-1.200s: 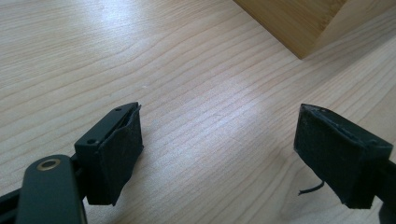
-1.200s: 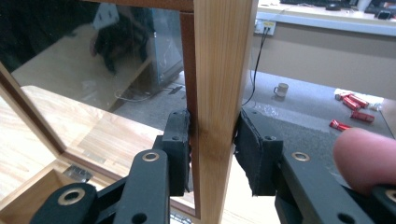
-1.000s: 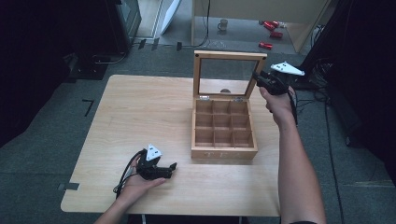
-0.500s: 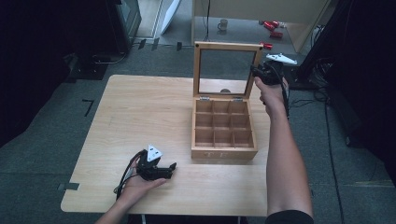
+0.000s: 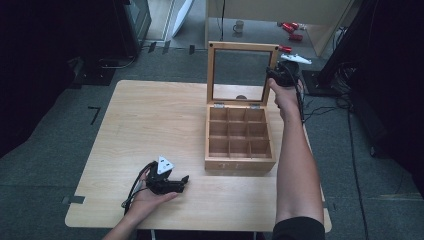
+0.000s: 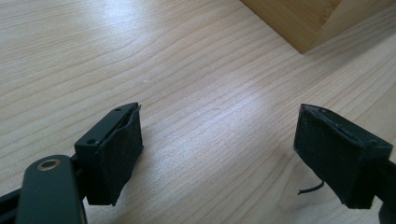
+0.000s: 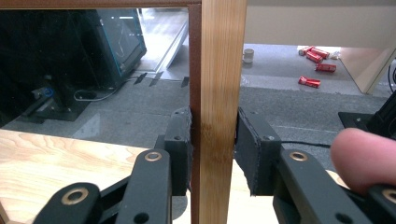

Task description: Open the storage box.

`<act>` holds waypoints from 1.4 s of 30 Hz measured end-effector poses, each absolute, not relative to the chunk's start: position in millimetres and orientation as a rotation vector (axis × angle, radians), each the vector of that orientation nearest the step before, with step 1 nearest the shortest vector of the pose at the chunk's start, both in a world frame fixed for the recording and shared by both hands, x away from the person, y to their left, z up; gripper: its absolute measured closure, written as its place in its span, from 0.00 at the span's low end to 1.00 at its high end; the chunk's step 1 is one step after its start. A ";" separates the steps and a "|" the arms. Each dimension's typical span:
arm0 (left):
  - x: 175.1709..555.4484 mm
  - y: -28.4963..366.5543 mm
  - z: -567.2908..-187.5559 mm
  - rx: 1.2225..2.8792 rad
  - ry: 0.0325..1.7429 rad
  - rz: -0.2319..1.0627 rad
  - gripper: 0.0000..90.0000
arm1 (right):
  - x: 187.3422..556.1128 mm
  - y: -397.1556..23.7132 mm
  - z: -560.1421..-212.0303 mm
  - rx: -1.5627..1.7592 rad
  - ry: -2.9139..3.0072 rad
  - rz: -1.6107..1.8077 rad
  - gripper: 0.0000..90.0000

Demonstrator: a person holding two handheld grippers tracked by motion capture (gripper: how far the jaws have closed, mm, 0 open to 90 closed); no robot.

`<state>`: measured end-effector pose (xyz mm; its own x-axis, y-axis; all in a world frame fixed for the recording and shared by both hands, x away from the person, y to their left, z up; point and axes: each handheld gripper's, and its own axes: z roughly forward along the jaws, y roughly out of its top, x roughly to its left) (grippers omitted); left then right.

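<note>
A wooden box (image 5: 240, 162) with several bare compartments stands on the table (image 5: 150, 115), right of centre. Its glass-paned lid (image 5: 243, 46) stands upright at the back. My right gripper (image 5: 276, 75) is shut on the lid's right frame bar (image 7: 219, 70), one black pad on each side of the wood. My left gripper (image 5: 172, 184) rests in a hand near the table's front edge, left of the box. Its jaws stand wide open (image 6: 219, 149) over bare wood, nothing between them. A corner of the box (image 6: 299, 18) shows ahead of it.
Beyond the table's far edge, a mug (image 5: 239, 25) and red cans (image 5: 292, 27) lie on the grey floor. A dark cabinet (image 5: 135, 20) stands at the back left. Cables (image 5: 320, 107) run along the floor to the right.
The right gripper has moved up and slightly left with the lid's frame, swinging the lid from a backward tilt to upright. The left gripper has not moved.
</note>
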<state>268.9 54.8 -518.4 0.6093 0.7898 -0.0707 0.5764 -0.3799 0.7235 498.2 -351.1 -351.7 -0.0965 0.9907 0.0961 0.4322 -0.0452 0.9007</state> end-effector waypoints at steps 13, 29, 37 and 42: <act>268.9 55.2 -518.4 2.096 1.075 0.373 0.17 | 487.1 -355.0 -349.2 1.549 1.615 1.100 0.51; 268.5 54.3 -518.4 2.105 1.072 0.380 0.17 | 393.0 -373.3 -362.8 1.523 1.712 1.096 0.15; 268.6 53.5 -518.5 2.109 1.071 0.389 0.18 | 351.3 -382.6 -381.0 1.539 1.705 1.111 0.14; 268.6 53.1 -518.6 2.109 1.071 0.391 0.18 | 326.9 -389.4 -397.6 1.537 1.707 1.094 0.14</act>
<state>268.6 53.1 -518.6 0.6072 0.7927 -0.0534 0.5719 -0.3895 0.7220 326.9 -389.4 -397.6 -0.1602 0.9823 0.0974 0.4986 -0.0046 0.8668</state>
